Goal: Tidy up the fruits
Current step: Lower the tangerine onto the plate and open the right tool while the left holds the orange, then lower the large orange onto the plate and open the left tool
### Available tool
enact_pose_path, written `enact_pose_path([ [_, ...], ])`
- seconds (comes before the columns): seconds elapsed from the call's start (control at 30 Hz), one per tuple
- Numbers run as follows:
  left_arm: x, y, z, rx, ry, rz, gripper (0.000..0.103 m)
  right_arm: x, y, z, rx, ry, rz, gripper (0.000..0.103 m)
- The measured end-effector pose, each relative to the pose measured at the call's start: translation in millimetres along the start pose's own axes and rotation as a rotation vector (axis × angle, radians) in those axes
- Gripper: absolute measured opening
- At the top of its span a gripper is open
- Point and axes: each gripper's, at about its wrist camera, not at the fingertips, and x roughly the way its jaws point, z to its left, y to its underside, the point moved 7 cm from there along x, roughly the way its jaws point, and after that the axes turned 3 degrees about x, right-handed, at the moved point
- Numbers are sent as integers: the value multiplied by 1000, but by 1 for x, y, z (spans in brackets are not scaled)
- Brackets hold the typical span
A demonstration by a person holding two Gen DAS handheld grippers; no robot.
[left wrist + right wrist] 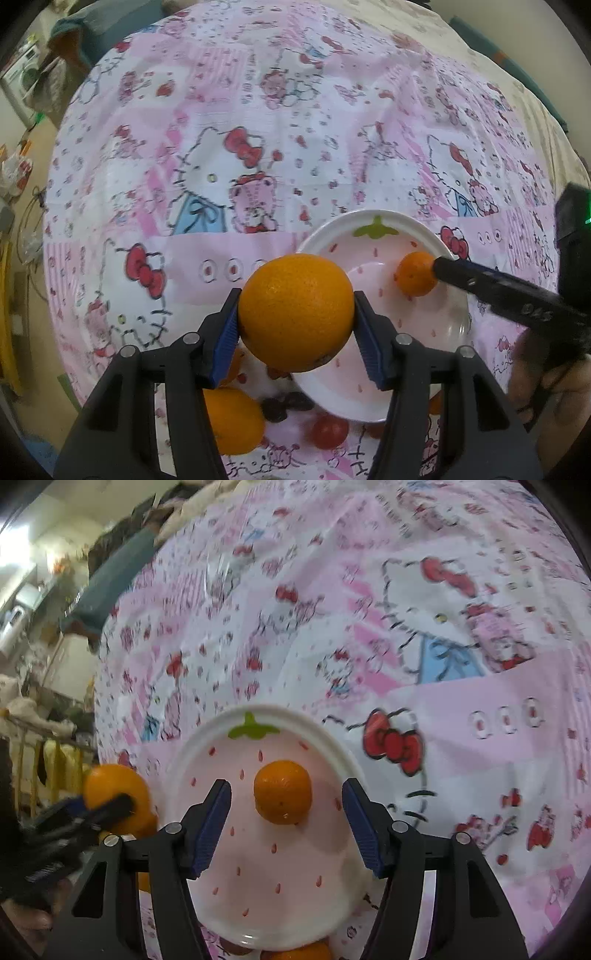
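Clamped between the blue pads of the left gripper (295,317) sat one large round orange (295,312), gripped on both sides and lifted above the near-left rim of a shallow white plate painted like a pink strawberry (376,225). Over on the other side, the right gripper (286,808) hung with its fingers spread wide and nothing between them, poised over the same plate (273,878). One small round mandarin (282,796) lay on the plate's pink floor, just ahead of those parted fingers and touching neither; from the left camera it showed at the tip of the right gripper's black finger (415,273).

Below the left gripper, on the pink cartoon-cat tablecloth (221,155), I could count a second orange fruit (232,424), a small red round fruit (328,430) and a dark bunch I could not identify (282,404), all just off the plate's near edge. More bits of orange peeped past the fingers, too hidden to count. That made one plate, two grippers, and at least three orange fruits in plain sight.
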Motion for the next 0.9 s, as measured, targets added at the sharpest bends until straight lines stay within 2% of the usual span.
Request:
enact_pose_path([
  [0.13,16,-6,-20,10,51,18,53,-22,-2,-13,61,0,-49,71],
  [0.27,31,-13,-39,-6,104,35,53,-38,-1,-26,90,9,-68,71],
  [0.43,50,-21,-60,41,74,30,53,-59,1,-36,106,12,-94,71],
  [0.63,68,-25,-65,22,90,48,54,-83,2,-41,106,5,-136,74],
  [0.77,76,-27,-63,-4,108,66,55,-86,3,-45,102,14,-134,74],
  [0.9,75,-27,-66,21,100,64,55,-86,3,-46,90,27,-134,74],
])
